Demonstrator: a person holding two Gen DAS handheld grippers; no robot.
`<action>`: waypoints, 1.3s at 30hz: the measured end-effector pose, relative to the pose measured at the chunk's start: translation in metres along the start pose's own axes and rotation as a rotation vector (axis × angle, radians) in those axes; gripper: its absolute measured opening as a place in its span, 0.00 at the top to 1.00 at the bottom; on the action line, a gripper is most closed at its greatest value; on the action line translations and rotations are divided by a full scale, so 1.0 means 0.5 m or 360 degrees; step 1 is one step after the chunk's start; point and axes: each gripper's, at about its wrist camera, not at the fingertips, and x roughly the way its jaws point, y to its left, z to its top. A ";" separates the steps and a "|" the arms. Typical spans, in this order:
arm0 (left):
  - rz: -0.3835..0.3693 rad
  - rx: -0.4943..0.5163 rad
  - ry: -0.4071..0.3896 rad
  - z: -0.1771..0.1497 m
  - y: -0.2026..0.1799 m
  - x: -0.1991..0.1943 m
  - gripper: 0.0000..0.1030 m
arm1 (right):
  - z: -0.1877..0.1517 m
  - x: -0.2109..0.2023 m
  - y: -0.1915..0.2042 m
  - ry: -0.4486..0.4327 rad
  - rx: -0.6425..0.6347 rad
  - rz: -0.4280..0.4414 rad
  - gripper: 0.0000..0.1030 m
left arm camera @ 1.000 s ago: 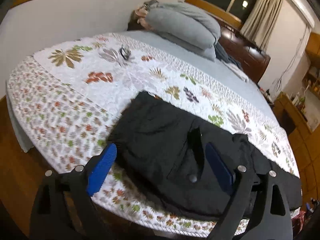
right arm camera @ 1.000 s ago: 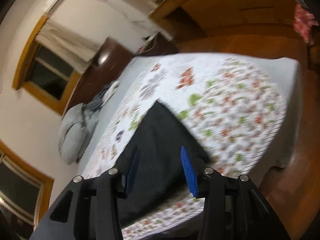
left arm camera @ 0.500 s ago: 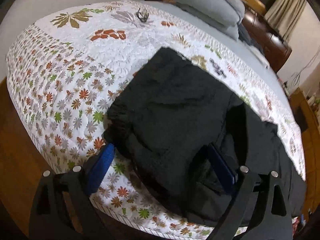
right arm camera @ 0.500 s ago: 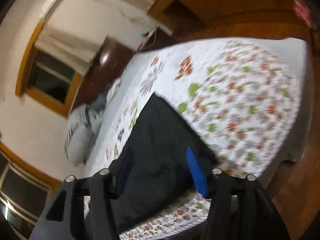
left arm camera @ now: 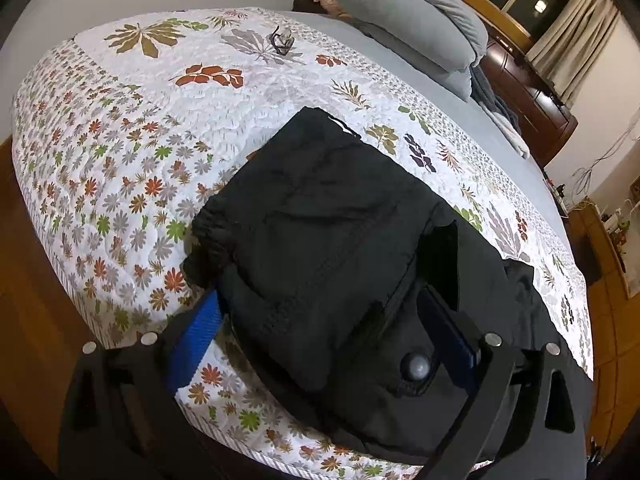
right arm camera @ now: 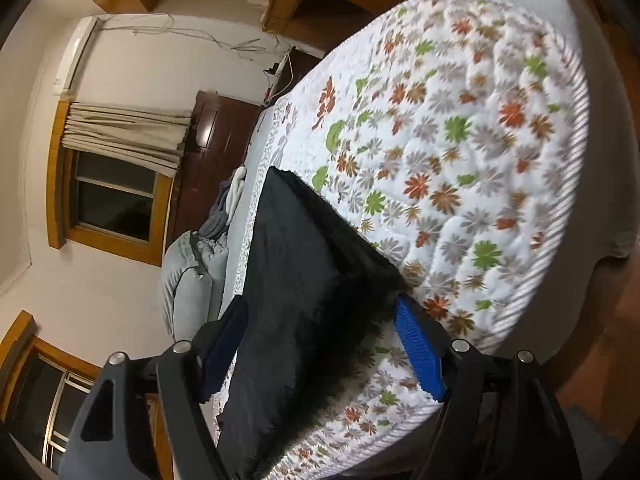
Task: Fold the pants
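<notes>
The left gripper (left arm camera: pixel 324 332) stands wide, its 2 blue pads straddling the near waist end of the black pants (left arm camera: pixel 332 240), fabric lying between them but not pinched. The right gripper (right arm camera: pixel 320 344) is also spread wide, its pads either side of the hem end. The pants lie folded lengthwise along the near edge of the flowered quilt (left arm camera: pixel 120 152). Farther off, glasses (left arm camera: pixel 283 40) rest on the quilt, then grey pillows (left arm camera: pixel 412 36) by the headboard.
</notes>
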 end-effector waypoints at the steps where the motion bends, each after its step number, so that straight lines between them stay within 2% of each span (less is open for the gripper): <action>1: 0.0001 -0.0009 0.0002 -0.001 0.000 0.001 0.06 | 0.001 0.005 0.001 0.0002 -0.0005 -0.0005 0.26; 6: -0.0023 -0.0098 0.0009 -0.008 0.009 0.004 0.05 | 0.011 0.010 0.016 0.0017 -0.0050 0.0080 0.26; 10: -0.0037 -0.0138 0.0053 -0.016 0.011 0.017 0.05 | 0.008 0.025 0.001 0.0041 -0.0055 0.0063 0.31; 14: -0.0028 -0.0148 0.0069 -0.019 0.009 0.023 0.05 | 0.005 0.022 0.005 0.0049 -0.0089 0.0103 0.31; 15: -0.0025 -0.0150 0.0078 -0.020 0.008 0.025 0.05 | 0.007 0.026 0.006 0.0055 -0.0094 0.0091 0.33; 17: -0.0018 -0.0164 0.0105 -0.023 0.008 0.033 0.05 | 0.011 0.032 0.002 0.0060 -0.0089 0.0063 0.49; 20: -0.0033 -0.0184 0.0126 -0.026 0.010 0.040 0.05 | 0.012 0.031 -0.002 0.0071 -0.0087 0.0070 0.67; 29: -0.0058 -0.0195 0.0129 -0.029 0.015 0.042 0.05 | 0.024 0.040 0.029 0.0109 -0.0132 0.0013 0.68; 30: -0.0064 -0.0200 0.0128 -0.030 0.017 0.041 0.05 | 0.023 0.041 0.034 0.0106 -0.0136 0.0007 0.69; 31: -0.0068 -0.0207 0.0125 -0.030 0.020 0.040 0.05 | 0.023 0.040 0.039 0.0098 -0.0142 0.0002 0.75; 32: -0.0069 -0.0213 0.0122 -0.031 0.022 0.037 0.05 | 0.022 0.039 0.045 0.0091 -0.0146 -0.0003 0.78; 39: -0.0087 -0.0231 0.0107 -0.034 0.030 0.028 0.05 | 0.024 0.029 0.124 0.0052 -0.0254 -0.0062 0.84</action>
